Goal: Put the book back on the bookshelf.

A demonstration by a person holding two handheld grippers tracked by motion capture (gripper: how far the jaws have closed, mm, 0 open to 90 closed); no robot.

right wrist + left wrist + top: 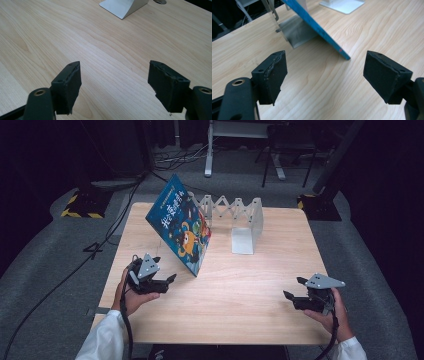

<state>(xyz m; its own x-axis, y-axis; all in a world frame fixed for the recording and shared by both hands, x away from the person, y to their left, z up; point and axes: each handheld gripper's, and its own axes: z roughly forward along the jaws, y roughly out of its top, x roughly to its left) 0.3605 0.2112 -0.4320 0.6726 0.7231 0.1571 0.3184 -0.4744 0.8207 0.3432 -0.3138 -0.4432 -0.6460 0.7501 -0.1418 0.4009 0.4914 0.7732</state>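
Note:
A blue picture book (182, 227) stands tilted on the wooden table (240, 315), its top leaning back against a white accordion book rack (235, 209). My left gripper (169, 282) is held by a hand just left of the book's lower corner, open and empty. In the left gripper view its jaws (324, 72) stand wide apart, with the book's blue edge (319, 27) and a metal rack plate (297, 32) ahead. My right gripper (294, 287) hovers near the table's right front, open and empty. In the right gripper view (115, 82) the rack's white foot (122, 6) lies far ahead.
The rack's right end plate (247, 237) stands at mid-table behind the book. Cables (100, 245) run over the grey floor at the left. Black stand bases with yellow stripes (82, 205) and furniture legs (209, 150) sit beyond the table.

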